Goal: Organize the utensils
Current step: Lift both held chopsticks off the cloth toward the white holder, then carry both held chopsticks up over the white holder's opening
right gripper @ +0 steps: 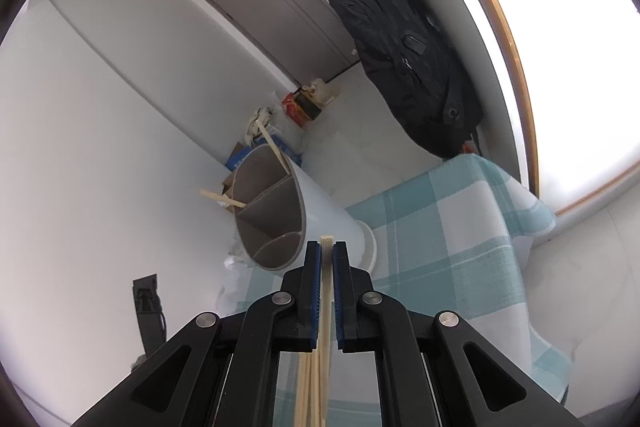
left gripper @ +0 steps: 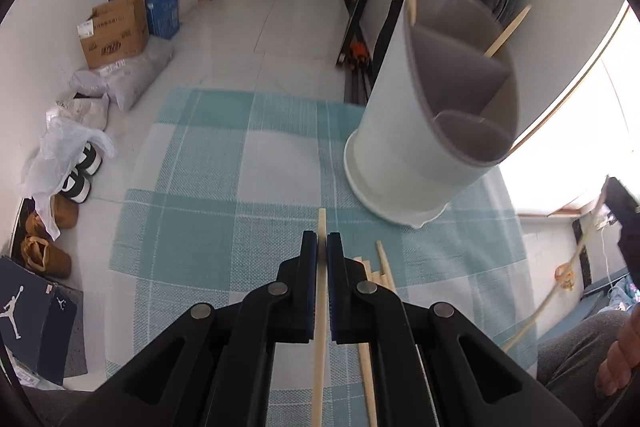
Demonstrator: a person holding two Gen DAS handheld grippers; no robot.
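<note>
Left gripper (left gripper: 321,245): black jaws with blue pads clamped on one pale wooden chopstick (left gripper: 319,327), tip poking out just past the pads, stick running back under the camera. More loose wooden chopsticks (left gripper: 384,269) lie on the teal-and-white checked tablecloth (left gripper: 192,195) just right of the jaws. White cylindrical utensil holder with grey divided interior (left gripper: 404,131) stands on the cloth ahead and to the right; two chopsticks already lean out of its far compartments.

Right gripper (right gripper: 327,251): jaws pressed together on a bundle of wooden chopsticks (right gripper: 320,367), ends flush at the pad tips. Holder is near, ahead and slightly left of the tips in that view, opening facing the camera

Person's hand (left gripper: 622,355) at the lower right edge of the left view
</note>
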